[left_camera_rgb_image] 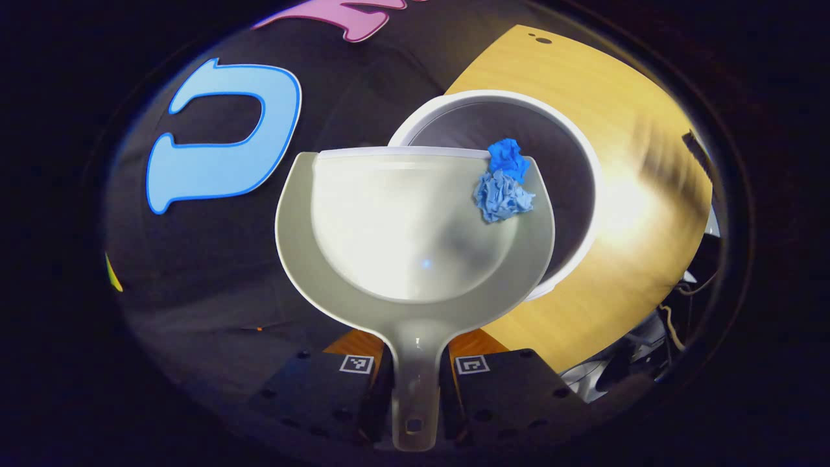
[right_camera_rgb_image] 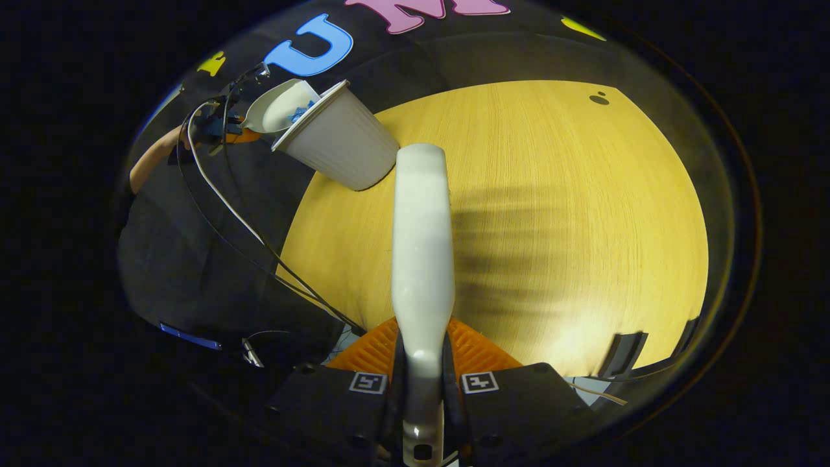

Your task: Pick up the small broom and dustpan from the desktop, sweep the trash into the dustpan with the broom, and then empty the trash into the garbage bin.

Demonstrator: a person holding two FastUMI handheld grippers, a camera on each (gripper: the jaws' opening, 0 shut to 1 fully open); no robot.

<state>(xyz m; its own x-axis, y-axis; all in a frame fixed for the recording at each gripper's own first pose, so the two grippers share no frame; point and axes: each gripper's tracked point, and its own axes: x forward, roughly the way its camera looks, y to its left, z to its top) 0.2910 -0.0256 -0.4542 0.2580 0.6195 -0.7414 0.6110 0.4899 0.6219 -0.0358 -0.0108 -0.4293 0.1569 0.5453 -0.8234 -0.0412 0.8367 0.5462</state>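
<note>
L gripper (left_camera_rgb_image: 415,389) jaws clamp smooth translucent dustpan (left_camera_rgb_image: 415,246) by its handle, pan over round white ribbed garbage bin (left_camera_rgb_image: 570,188) on wood-grain bench (left_camera_rgb_image: 622,214); crumpled blue paper trash (left_camera_rgb_image: 504,185) at pan's lip. R gripper (right_camera_rgb_image: 421,395) jaws grip glossy white broom (right_camera_rgb_image: 421,253) handle above bench.

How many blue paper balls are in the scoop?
2. Both sit at the dustpan's front right edge, over the garbage bin: a bright blue paper ball on top, a paler blue paper ball touching just below it. More could already be inside the bin.
</note>
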